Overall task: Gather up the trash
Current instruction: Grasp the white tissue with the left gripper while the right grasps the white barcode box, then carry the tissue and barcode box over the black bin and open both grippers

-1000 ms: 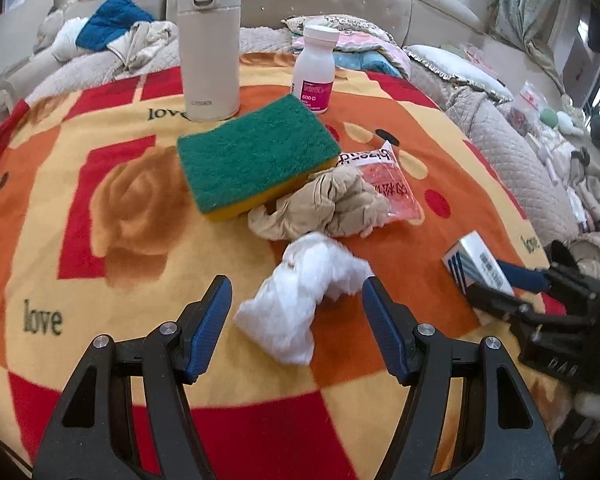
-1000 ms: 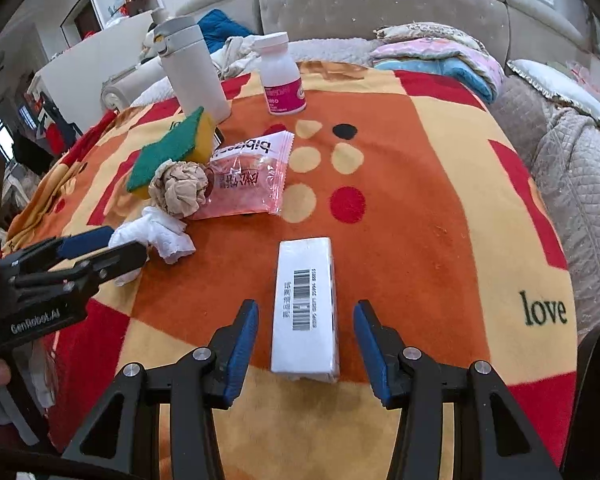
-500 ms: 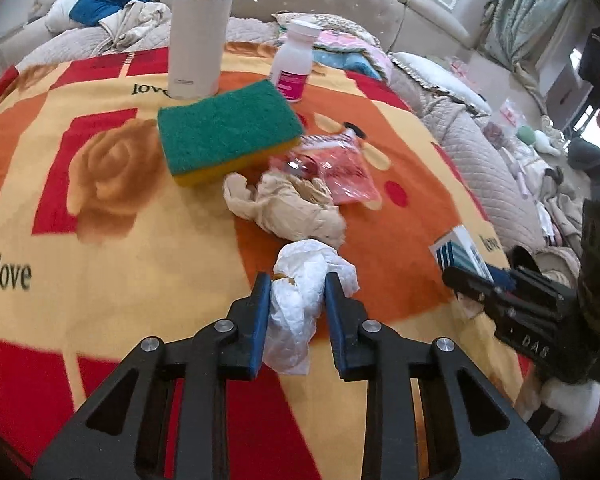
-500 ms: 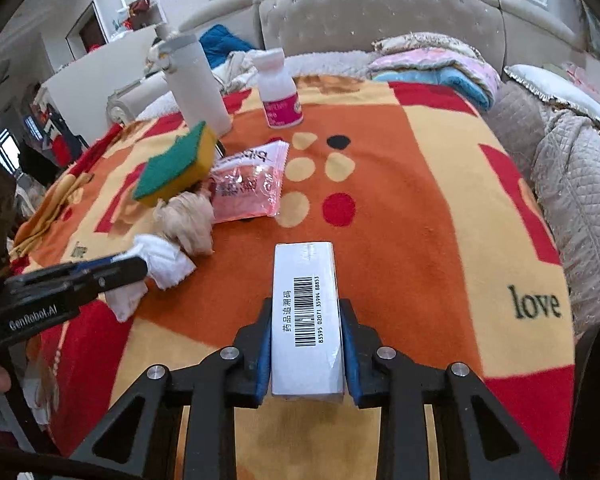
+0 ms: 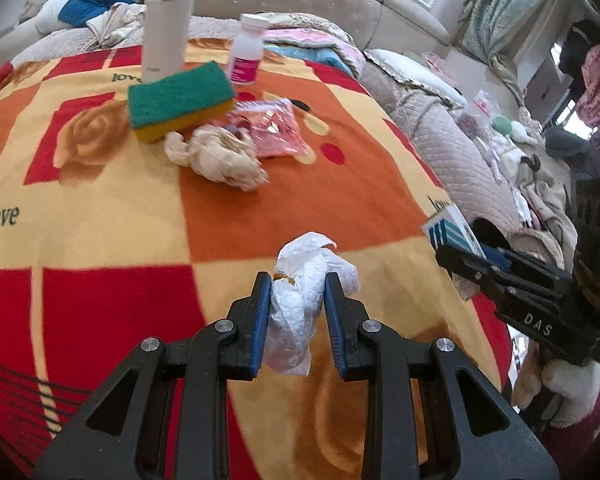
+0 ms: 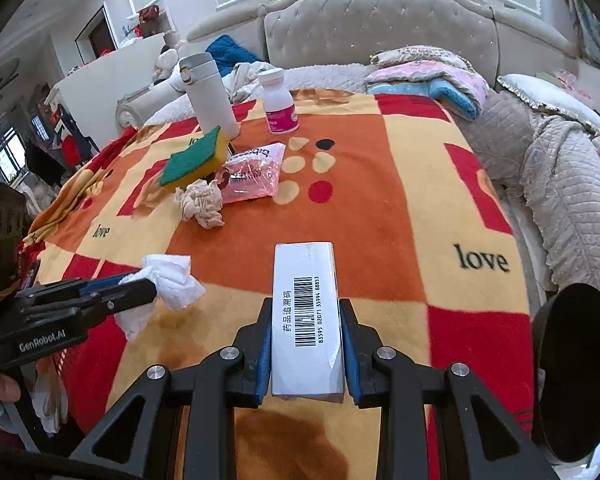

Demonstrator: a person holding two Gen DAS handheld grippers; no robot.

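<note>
Because the tissue (image 5: 300, 300) is soft and very light, the left gripper (image 5: 293, 312) pinches it at the middle, and the wad squeezes flat between the jaws while its loose ends hang free; it seems lifted clear of the blanket (image 5: 100, 200), though this view makes that hard to judge. The right gripper (image 6: 305, 336) is pressed on the long sides of the box (image 6: 306, 312), a stiff, light carton with a smooth, maybe slippery skin. The beige wad (image 5: 220, 158) and pink packet (image 5: 278, 130) lie further up the blanket, just before the sponge (image 5: 180, 98).
</note>
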